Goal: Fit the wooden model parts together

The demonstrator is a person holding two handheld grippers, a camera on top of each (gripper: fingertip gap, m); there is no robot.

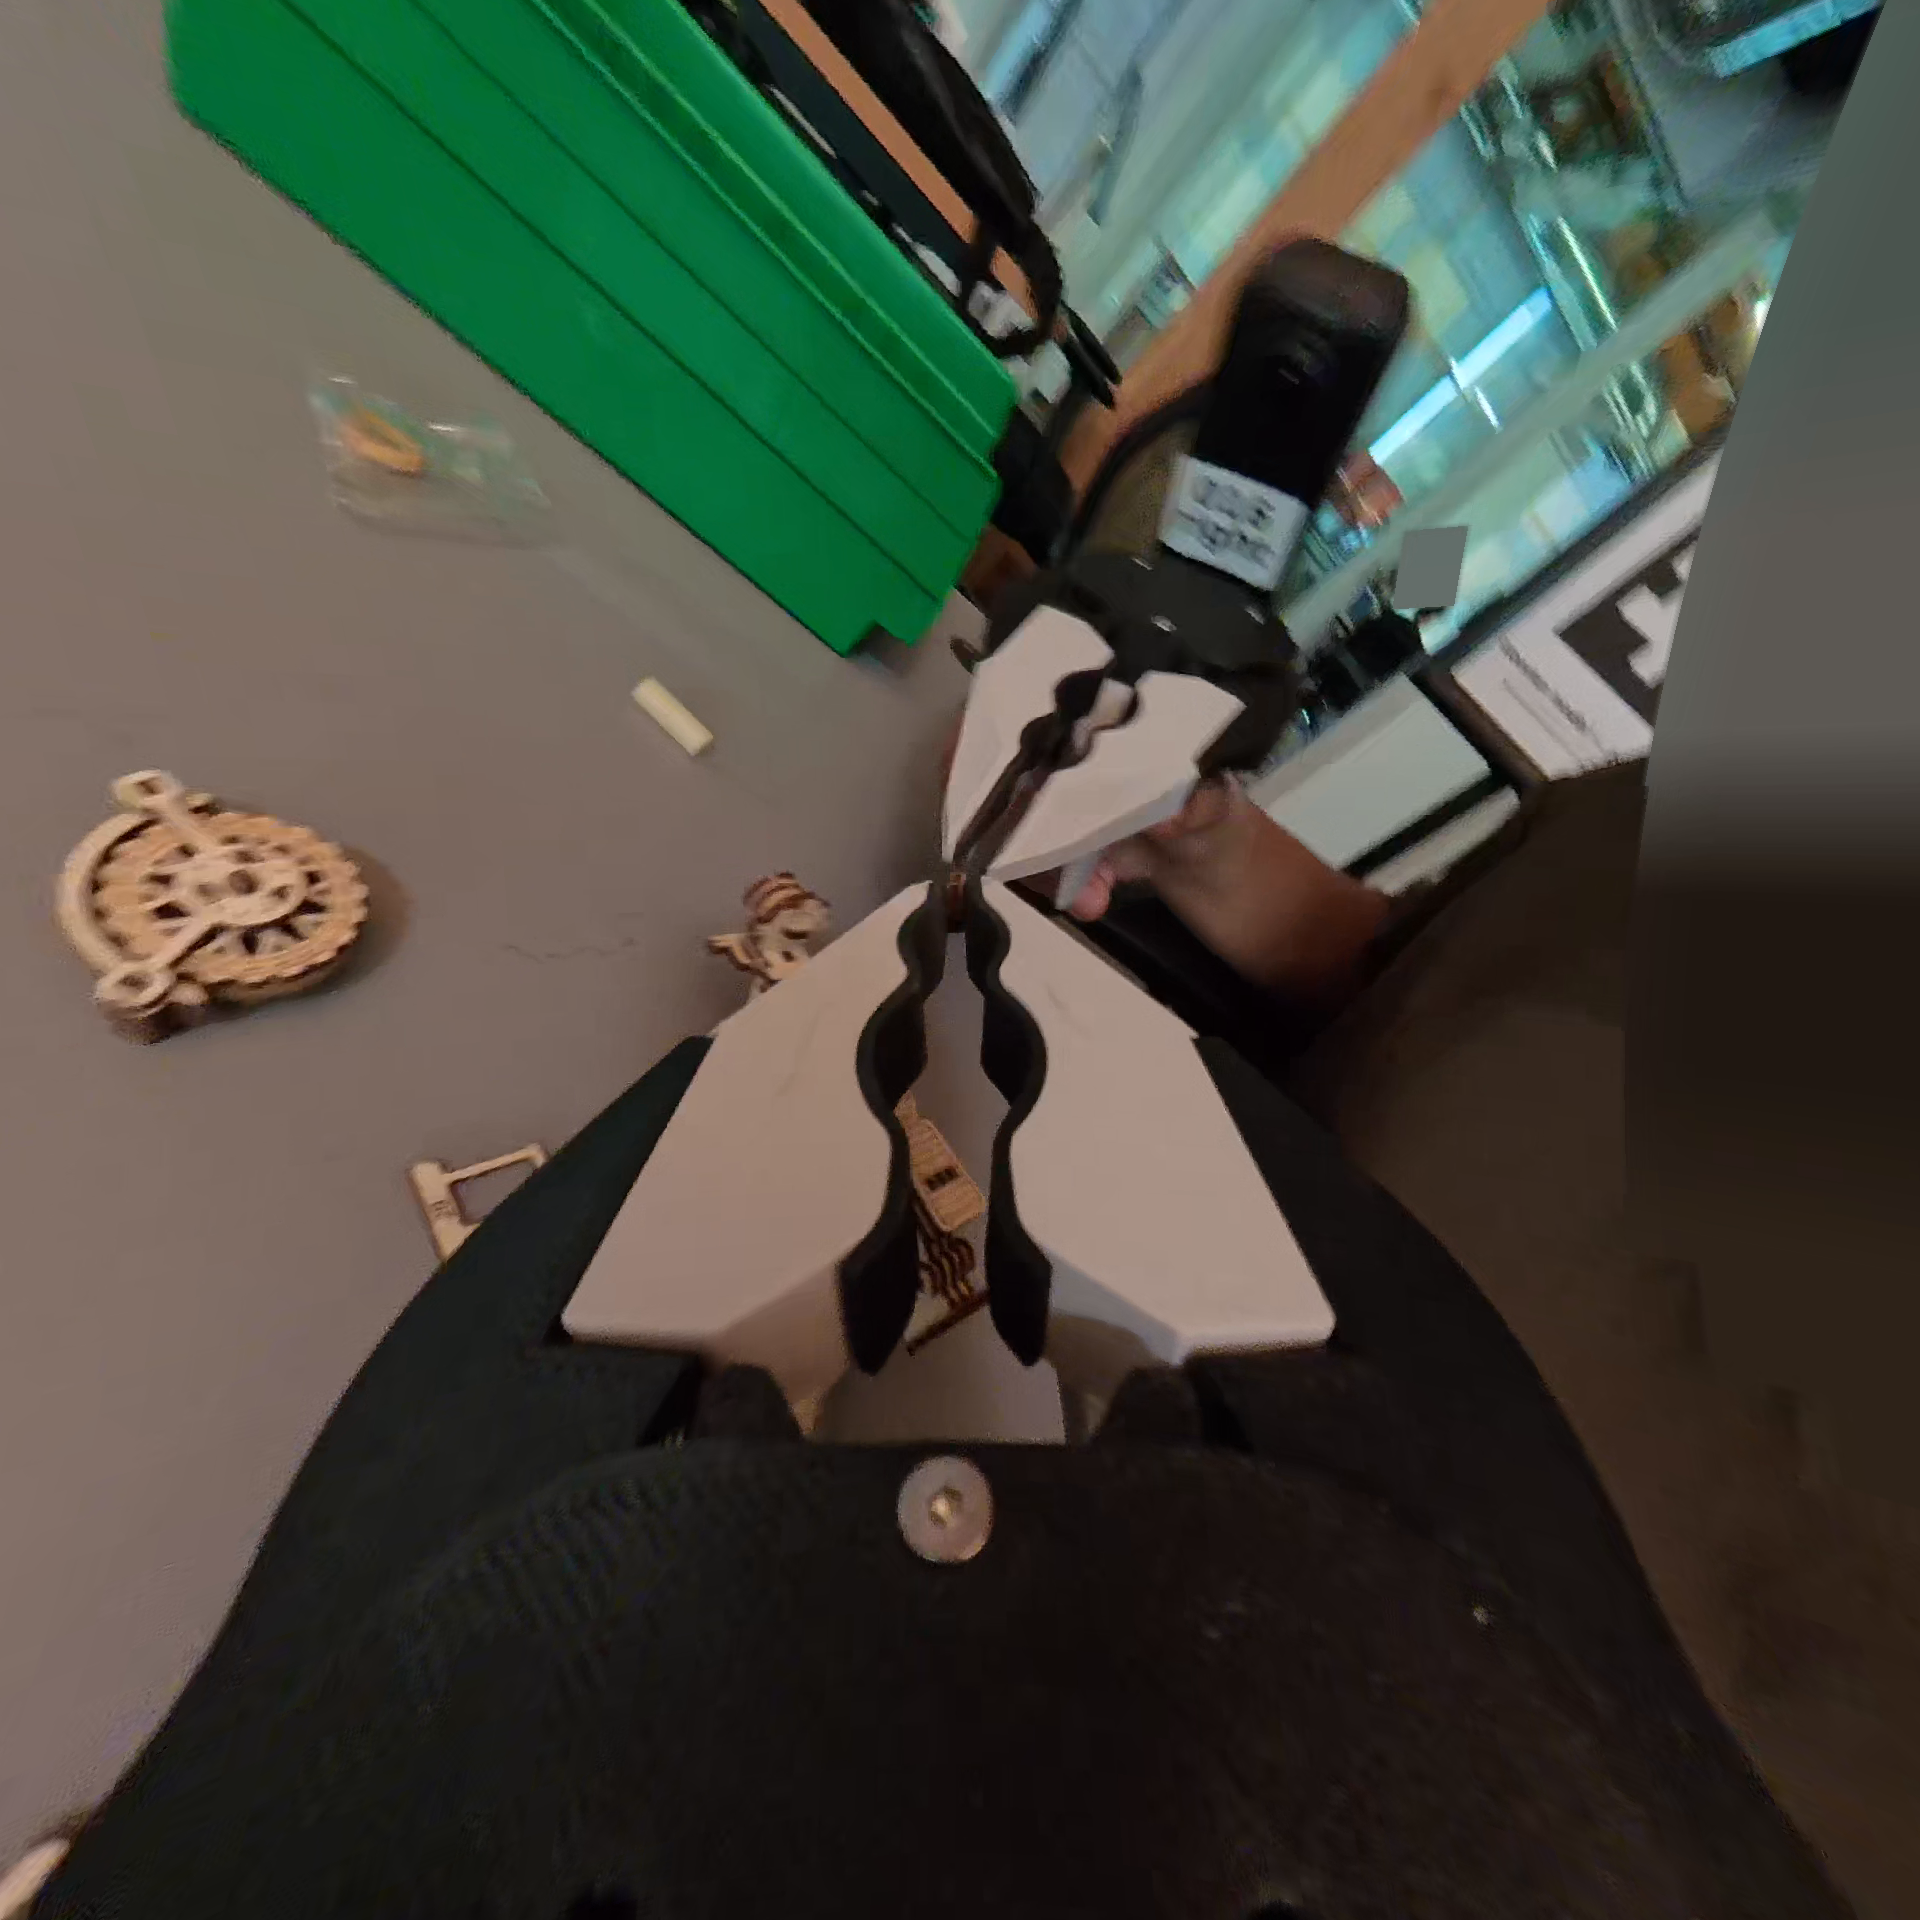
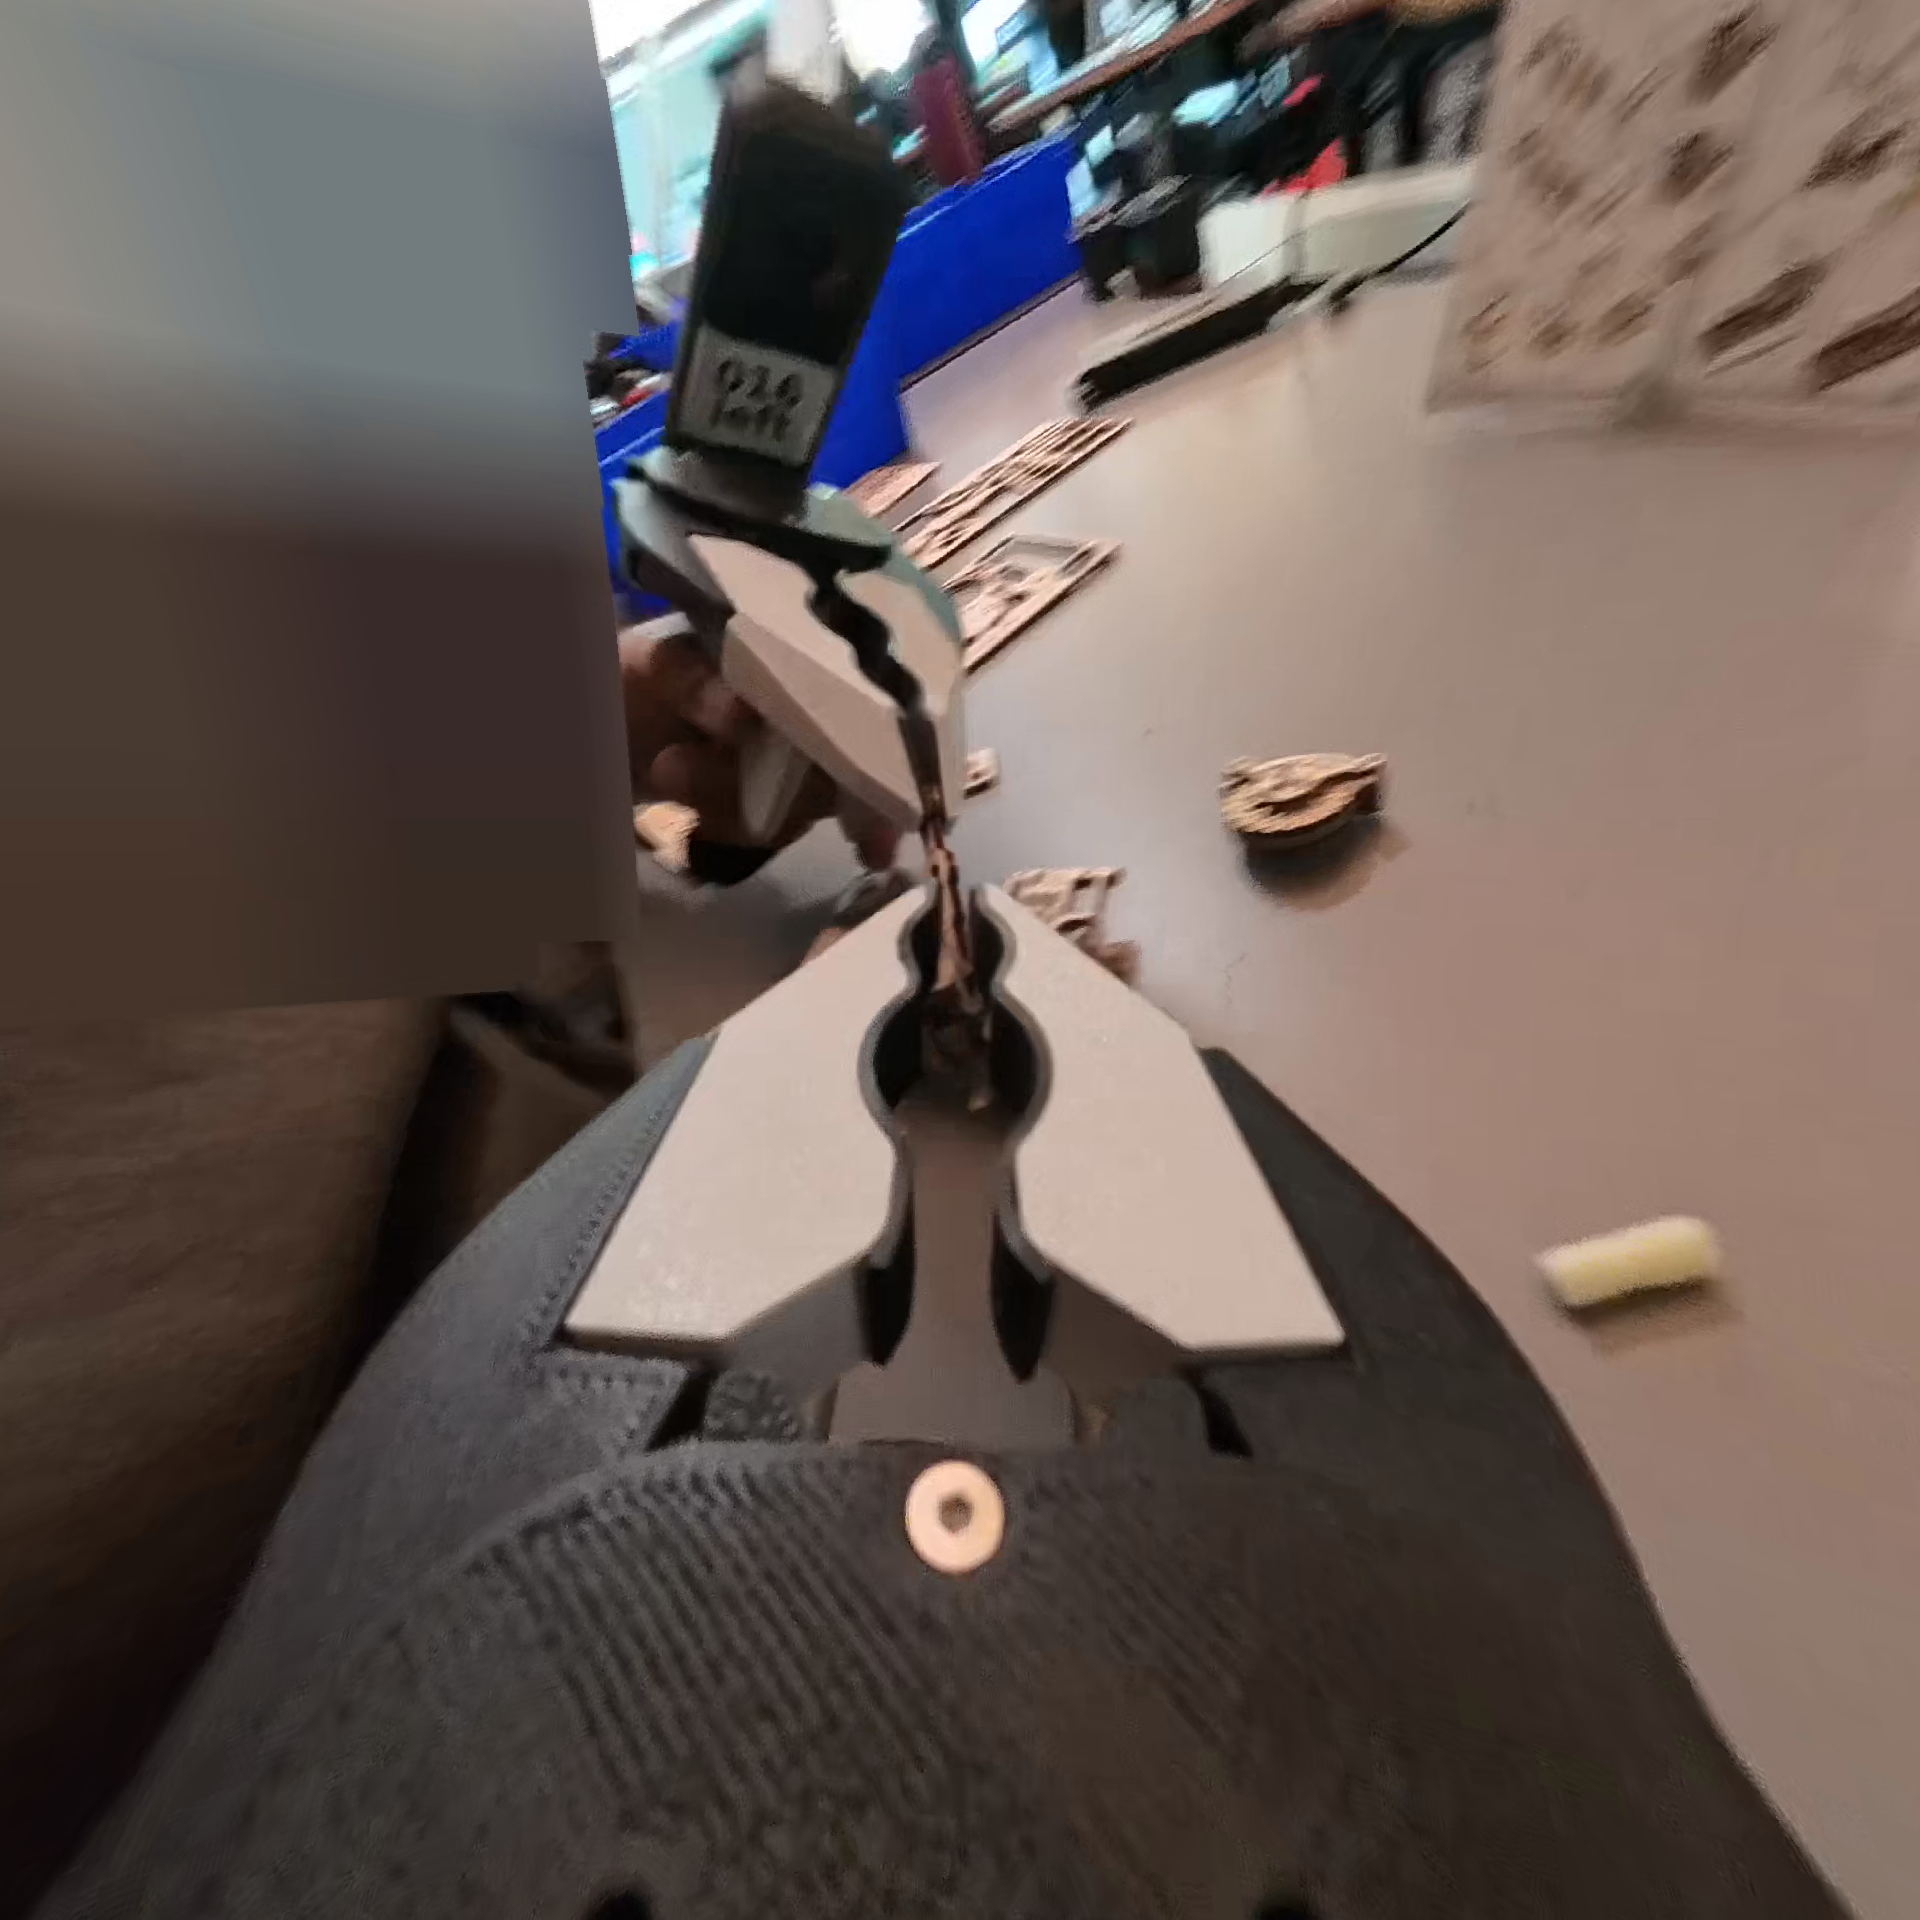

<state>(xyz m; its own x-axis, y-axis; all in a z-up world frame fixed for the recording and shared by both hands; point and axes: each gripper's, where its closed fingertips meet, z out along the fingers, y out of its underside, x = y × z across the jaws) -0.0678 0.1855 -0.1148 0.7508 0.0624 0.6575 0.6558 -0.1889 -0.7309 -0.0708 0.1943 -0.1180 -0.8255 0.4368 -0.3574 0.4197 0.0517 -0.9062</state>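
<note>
My left gripper (image 1: pixel 956 902) and right gripper (image 2: pixel 951 920) meet tip to tip above the grey table (image 1: pixel 312 675). A thin brown wooden part (image 2: pixel 940 862), seen edge-on, runs between them. In the right wrist view it sits between my right pads, and the left gripper (image 2: pixel 930 802) pinches its far end. In the left wrist view only a small bit of the part (image 1: pixel 956 886) shows at my left tips, with the right gripper (image 1: pixel 964 857) shut just beyond. Both grippers are shut on it.
A wooden geared model (image 1: pixel 208 904) (image 2: pixel 1304 795), a small wooden figure piece (image 1: pixel 774 930) (image 2: pixel 1070 904), a white peg (image 1: pixel 673 715) (image 2: pixel 1626 1273) and loose wooden pieces (image 1: pixel 468 1195) lie on the table. Green bins (image 1: pixel 582 291), wooden sheets (image 2: pixel 1018 561) and a paper sheet (image 2: pixel 1683 208) stand farther off. Less than 4 cm separates the two grippers' tips.
</note>
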